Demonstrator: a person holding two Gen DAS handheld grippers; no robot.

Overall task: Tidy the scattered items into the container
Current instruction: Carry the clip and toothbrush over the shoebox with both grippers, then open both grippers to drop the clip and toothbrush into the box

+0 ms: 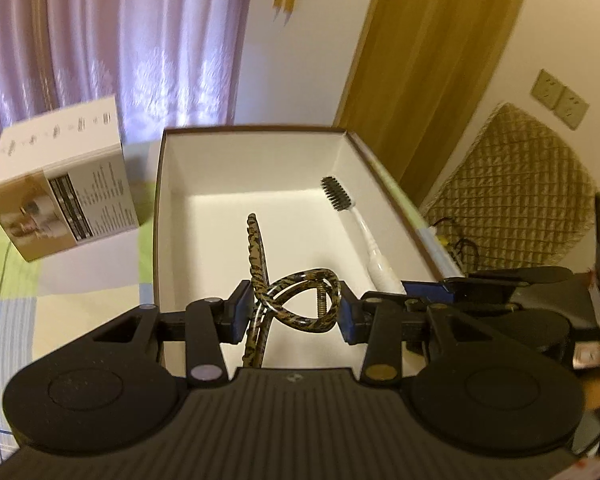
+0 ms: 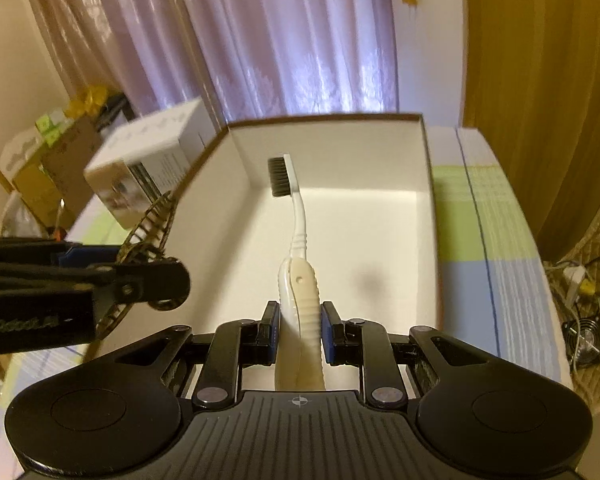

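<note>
Left gripper [image 1: 296,308] jaws clamp a tortoiseshell hair claw [image 1: 296,300] over the white box [image 1: 260,152]. Right gripper [image 2: 299,330] jaws clamp the toothbrush [image 2: 296,232], which points ahead into it. Printing on the carton [image 1: 60,184] beyond is unreadable.

Checked tablecloth [image 1: 60,300] under, seemingly, both boxes [image 1: 260,168].

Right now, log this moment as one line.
left gripper: shut on hair clip | right gripper: shut on toothbrush | both over open box

Left claw [image 1: 292,308] and right claw [image 2: 299,328] side by side, both clamped shut.
</note>
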